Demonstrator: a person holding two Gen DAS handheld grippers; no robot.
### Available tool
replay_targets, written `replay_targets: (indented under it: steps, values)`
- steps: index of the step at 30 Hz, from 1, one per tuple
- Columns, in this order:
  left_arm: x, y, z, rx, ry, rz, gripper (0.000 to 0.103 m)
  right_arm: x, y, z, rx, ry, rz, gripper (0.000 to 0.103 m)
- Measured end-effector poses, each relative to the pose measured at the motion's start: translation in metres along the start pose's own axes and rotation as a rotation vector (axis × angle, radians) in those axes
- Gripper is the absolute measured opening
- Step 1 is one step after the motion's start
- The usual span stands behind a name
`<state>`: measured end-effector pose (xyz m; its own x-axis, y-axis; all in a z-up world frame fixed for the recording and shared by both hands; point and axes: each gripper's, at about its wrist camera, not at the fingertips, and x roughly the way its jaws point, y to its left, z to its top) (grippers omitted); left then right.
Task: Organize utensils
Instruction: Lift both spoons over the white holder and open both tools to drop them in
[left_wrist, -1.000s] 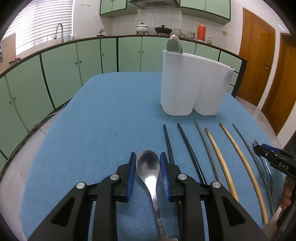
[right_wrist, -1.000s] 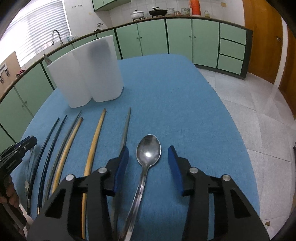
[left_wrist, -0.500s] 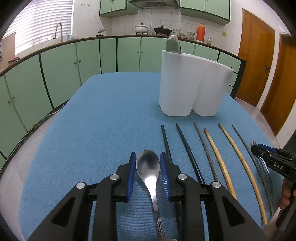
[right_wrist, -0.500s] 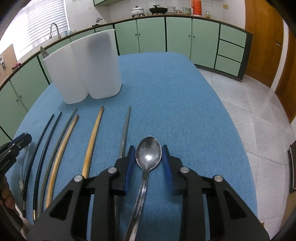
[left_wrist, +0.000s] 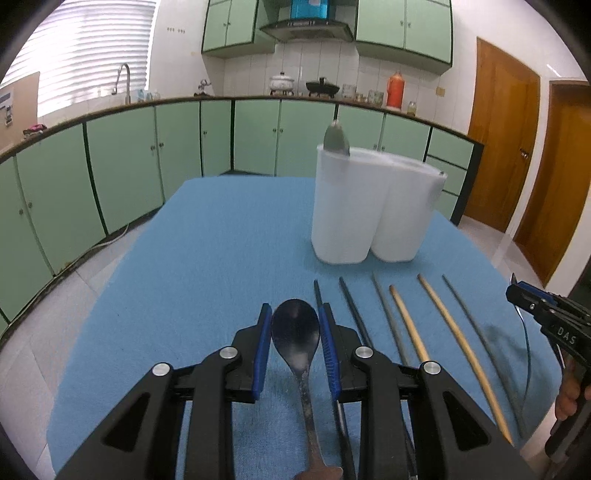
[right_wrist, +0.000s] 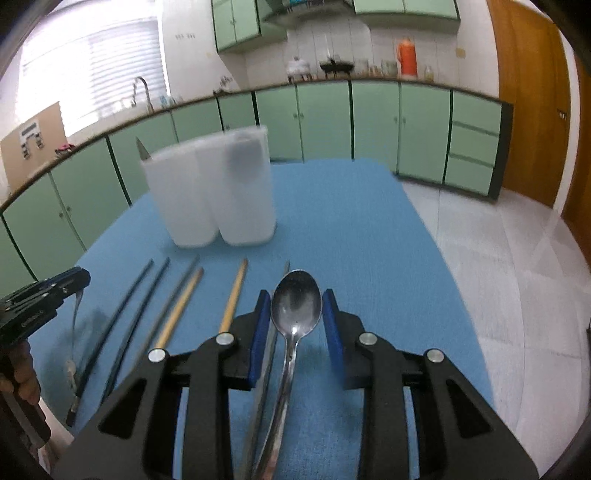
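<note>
Left gripper (left_wrist: 295, 334): your fingers clench a spoon (left_wrist: 295, 332) by its bowl, handle trailing back toward you.
Right gripper (right_wrist: 293, 321): same grasp on a second spoon (right_wrist: 295, 304).
Holder (left_wrist: 373, 206): white, upright on the table (left_wrist: 221, 240), ahead of both; nearer your left.
Chopsticks (left_wrist: 406, 321): flat, pointing toward the holder.

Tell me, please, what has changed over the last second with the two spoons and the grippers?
The right gripper closed on its spoon, and both spoons have been lifted off the blue cloth. The left gripper kept its grip on its spoon. The chopsticks and white holder stayed put.
</note>
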<state>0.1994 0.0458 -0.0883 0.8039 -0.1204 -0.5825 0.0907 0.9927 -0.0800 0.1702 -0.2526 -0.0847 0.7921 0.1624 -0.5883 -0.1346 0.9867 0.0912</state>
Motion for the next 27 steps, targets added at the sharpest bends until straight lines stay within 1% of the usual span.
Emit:
replay_targets:
  steps: [3,10,15,20,27]
  values:
    - [-0.008,-0.002,0.003,0.000,-0.036,-0.004,0.026,-0.014,-0.001,0.005,0.001,-0.056,0.018,0.027]
    - [-0.024,-0.002,0.010,-0.005,-0.112,-0.014,0.026,-0.038,0.003,0.018,-0.012,-0.153,0.034,0.027]
    - [-0.029,-0.002,0.012,-0.007,-0.150,-0.024,0.025,-0.047,0.007,0.025,-0.029,-0.185,0.046,0.027]
    - [-0.033,0.000,0.014,-0.014,-0.177,-0.022,0.025,-0.049,0.011,0.031,-0.039,-0.198,0.050,0.027]
    - [-0.044,0.005,0.029,-0.028,-0.238,-0.012,0.025,-0.055,0.013,0.052,-0.059,-0.249,0.062,0.027]
